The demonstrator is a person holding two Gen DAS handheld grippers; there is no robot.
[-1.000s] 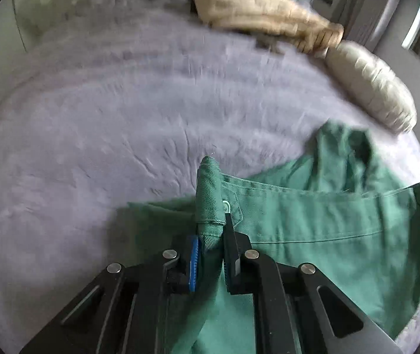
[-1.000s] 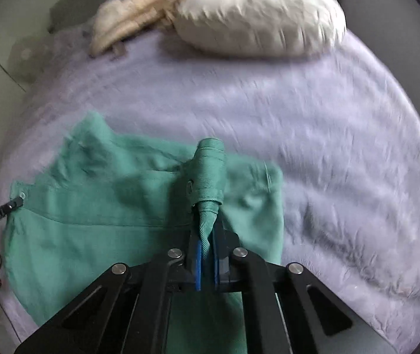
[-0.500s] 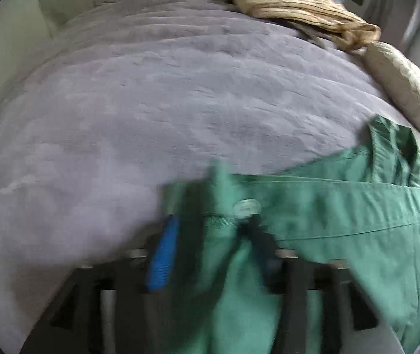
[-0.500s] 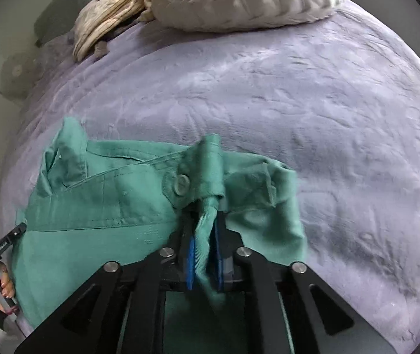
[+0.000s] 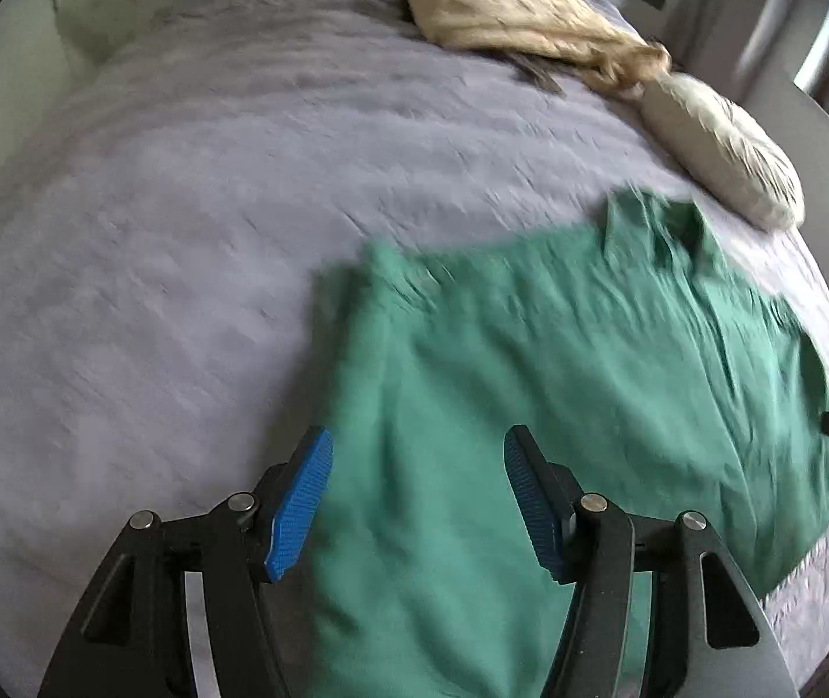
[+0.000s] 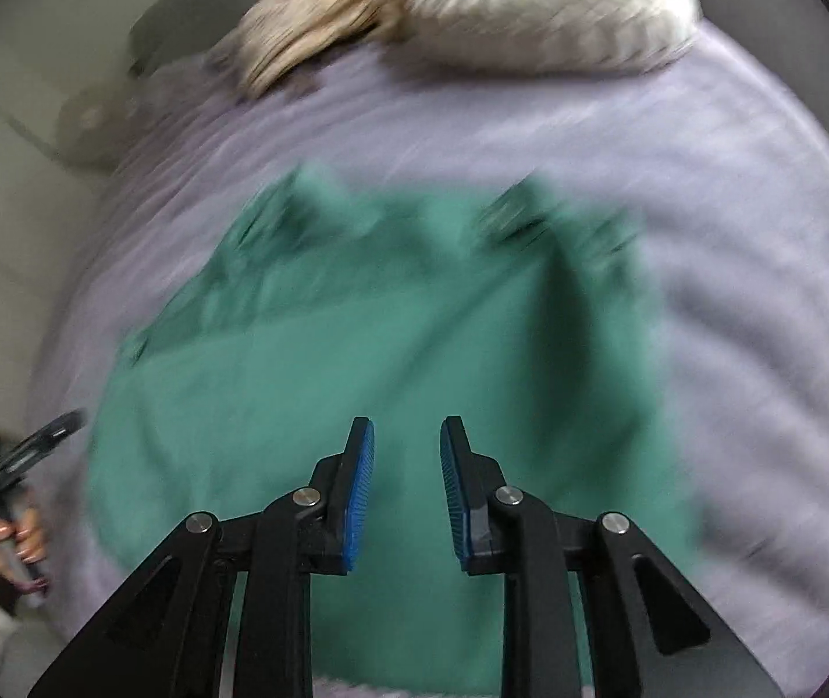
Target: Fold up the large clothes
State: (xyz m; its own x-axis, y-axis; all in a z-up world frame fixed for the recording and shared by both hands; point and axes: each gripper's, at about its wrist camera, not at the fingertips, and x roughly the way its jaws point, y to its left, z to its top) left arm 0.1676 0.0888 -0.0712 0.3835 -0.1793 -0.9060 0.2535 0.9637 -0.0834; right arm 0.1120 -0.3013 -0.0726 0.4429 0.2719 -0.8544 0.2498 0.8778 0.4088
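The left gripper [image 5: 417, 503] has its blue-padded fingers [image 5: 298, 509] spread wide, nothing pinched, poised above the near left part of the green garment [image 5: 559, 384]. The right gripper [image 6: 406, 491] is opening, its pads apart and bare, above the garment's near middle. The garment lies flat on the lavender bedspread [image 5: 181, 232]. Beyond the garment rest a cream pillow [image 5: 728, 145] and a beige knitted cloth [image 5: 530, 17]. Left of the garment, in the right wrist view, a hand [image 6: 13, 541] grips a handle.

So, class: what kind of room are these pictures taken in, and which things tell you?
Most likely a bedroom. A wide bed with a lilac cover fills the view, a cream pillow lies at its far end, and a green garment is spread on it.
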